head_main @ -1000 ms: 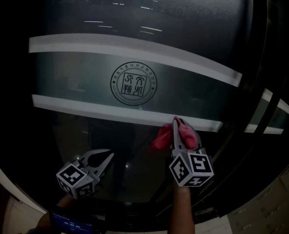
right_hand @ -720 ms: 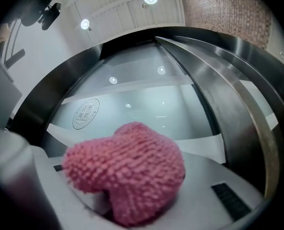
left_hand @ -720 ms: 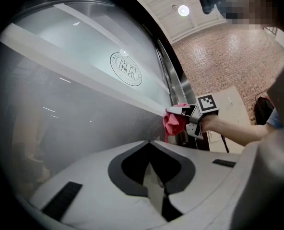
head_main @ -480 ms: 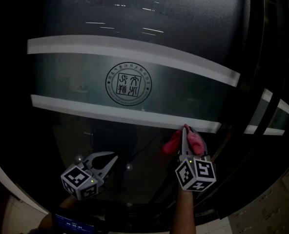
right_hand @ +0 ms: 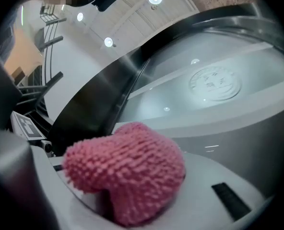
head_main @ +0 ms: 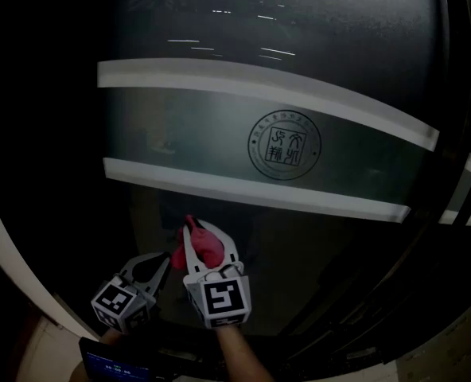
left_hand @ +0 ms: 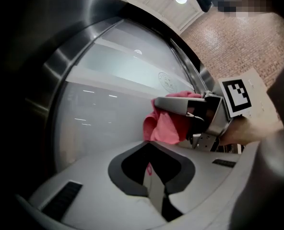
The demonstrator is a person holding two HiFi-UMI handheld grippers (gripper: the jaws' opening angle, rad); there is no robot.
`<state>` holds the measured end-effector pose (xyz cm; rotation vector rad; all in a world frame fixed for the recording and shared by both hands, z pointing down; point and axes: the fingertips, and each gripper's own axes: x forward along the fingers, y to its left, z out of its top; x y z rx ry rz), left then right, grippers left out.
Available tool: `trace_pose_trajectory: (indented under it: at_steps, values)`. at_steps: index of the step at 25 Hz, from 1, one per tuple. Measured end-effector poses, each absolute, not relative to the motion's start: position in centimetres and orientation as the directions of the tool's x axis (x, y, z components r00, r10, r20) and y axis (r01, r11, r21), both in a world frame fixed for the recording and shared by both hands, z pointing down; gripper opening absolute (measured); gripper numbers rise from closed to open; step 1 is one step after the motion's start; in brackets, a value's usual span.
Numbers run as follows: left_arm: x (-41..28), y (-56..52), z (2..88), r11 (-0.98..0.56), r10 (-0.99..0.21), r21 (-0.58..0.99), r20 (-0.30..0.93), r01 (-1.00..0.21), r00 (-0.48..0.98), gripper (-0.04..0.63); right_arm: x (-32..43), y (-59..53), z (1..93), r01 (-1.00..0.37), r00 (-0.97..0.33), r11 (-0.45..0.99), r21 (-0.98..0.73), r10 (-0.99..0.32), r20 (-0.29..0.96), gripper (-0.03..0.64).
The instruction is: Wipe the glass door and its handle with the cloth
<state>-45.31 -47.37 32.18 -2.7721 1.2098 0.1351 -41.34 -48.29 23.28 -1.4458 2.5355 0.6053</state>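
Note:
The glass door fills the head view, with a frosted band between two white stripes and a round seal. My right gripper is shut on a pink fluffy cloth, which it holds against the dark glass just below the lower stripe, left of the seal. In the right gripper view the cloth bulges between the white jaws. My left gripper hangs close beside it on the left, shut and holding nothing. From there I see the cloth just ahead. I cannot make out a handle.
Dark metal frame bars run down the right side, with another striped glass panel beyond them. A steel frame edge curves along the door's left side. Pale floor and a small lit screen show at the bottom left.
The right gripper has swept the cloth leftward and slightly down along the glass, from right of the seal to left of it, ending next to the left gripper.

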Motion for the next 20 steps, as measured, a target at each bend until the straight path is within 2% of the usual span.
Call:
trace_pose_trajectory:
  at_steps: [5,10,14,20]
  values:
    - [-52.5,-48.3,33.9,-0.569,-0.809,-0.103,-0.106,-0.816,0.578,0.009,-51.8,-50.6,25.4,-0.789,-0.613,0.557,0.259,-0.740,-0.276,0.049]
    - [-55.9,-48.7,34.1,-0.489,-0.854,-0.171,-0.108,-0.855,0.510,0.009,-56.5,-52.7,26.2,-0.760,-0.649,0.590,0.274,-0.716,-0.257,0.049]
    - [-54.1,-48.1,33.5,-0.522,-0.837,-0.143,-0.103,-0.841,0.537,0.009,-54.4,-52.6,26.9,-0.782,-0.621,0.564,0.263,-0.740,-0.260,0.049]
    - [-47.6,-47.6,33.8,-0.615,-0.774,-0.126,-0.093,-0.778,0.627,0.009,-45.1,-51.0,26.5,-0.852,-0.520,0.456,0.259,-0.794,-0.313,0.049]
